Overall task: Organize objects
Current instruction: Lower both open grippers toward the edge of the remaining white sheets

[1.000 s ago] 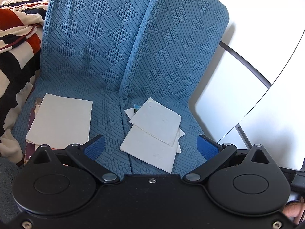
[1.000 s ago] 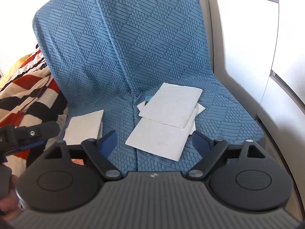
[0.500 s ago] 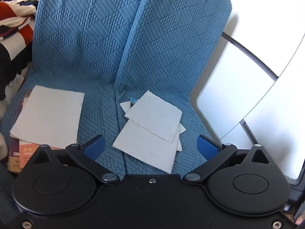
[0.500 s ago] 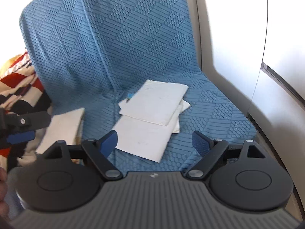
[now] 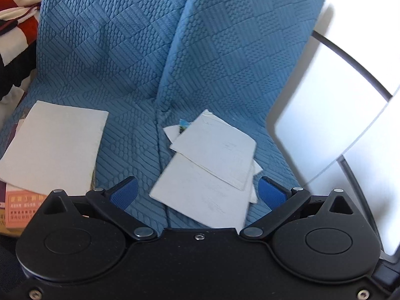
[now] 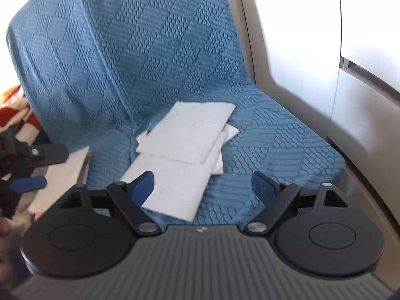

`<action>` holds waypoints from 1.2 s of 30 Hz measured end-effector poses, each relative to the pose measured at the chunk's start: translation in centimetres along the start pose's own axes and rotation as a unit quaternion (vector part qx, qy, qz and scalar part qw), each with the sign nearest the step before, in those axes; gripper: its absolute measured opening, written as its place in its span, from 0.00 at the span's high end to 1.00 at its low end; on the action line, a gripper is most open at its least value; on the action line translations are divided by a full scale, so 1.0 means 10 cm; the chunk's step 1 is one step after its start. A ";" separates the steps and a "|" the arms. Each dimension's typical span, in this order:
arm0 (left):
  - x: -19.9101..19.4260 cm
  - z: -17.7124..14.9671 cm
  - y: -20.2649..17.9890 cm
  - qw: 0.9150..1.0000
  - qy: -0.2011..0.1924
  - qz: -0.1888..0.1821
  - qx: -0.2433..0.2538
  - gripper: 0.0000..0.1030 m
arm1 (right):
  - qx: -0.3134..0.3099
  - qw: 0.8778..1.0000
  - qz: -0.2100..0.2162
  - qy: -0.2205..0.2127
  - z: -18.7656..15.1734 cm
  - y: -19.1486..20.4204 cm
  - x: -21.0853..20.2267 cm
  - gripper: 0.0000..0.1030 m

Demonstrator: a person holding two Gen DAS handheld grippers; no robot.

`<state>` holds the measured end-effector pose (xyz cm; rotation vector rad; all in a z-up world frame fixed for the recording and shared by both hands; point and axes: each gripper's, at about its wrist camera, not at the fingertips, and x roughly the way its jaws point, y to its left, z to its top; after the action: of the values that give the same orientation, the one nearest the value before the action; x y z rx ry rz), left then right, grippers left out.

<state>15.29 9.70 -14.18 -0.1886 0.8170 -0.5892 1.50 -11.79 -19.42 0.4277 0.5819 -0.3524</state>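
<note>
A loose heap of white booklets [image 5: 210, 170] [image 6: 185, 155] lies askew on the blue quilted seat [image 5: 130, 155] [image 6: 280, 150], with a small blue-printed corner showing at its far edge. My left gripper [image 5: 197, 192] hovers open just before the heap's near edge, nothing between its blue pads. My right gripper [image 6: 202, 187] is also open and empty, its left finger [image 6: 142, 187] over the nearest booklet. A second white booklet [image 5: 52, 150] [image 6: 62, 177] rests on a stack at the seat's left, with an orange cover [image 5: 17, 210] beneath it. My left gripper's finger [image 6: 30, 183] shows at the right wrist view's left edge.
The blue-covered backrest [image 5: 175, 50] rises behind the seat. A red, black and cream striped blanket [image 5: 15, 12] lies to the left. White panels with a dark seam [image 5: 350, 80] [image 6: 362, 75] bound the right side.
Both grippers have sunk and come closer to the seat, so the heap of booklets looks larger and nearer. The left stack has slid further into the left wrist view. Both grippers stayed open.
</note>
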 end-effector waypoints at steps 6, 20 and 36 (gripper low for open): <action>0.40 0.11 0.20 0.999 0.017 0.021 -0.040 0.01 | 0.026 1.000 -0.003 -0.015 0.03 -0.06 0.27 0.17; 1.26 0.27 0.27 0.996 0.057 0.017 -0.065 0.01 | 0.154 0.986 0.037 0.053 0.10 -0.43 1.06 0.49; 2.21 0.51 0.19 0.994 0.088 0.050 -0.034 0.22 | 0.259 0.949 0.164 0.070 0.15 -0.74 1.50 0.50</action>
<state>31.66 -1.47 -25.42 -0.1586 1.0120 -0.4879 10.65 -21.86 -29.28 1.0493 0.5403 -0.1491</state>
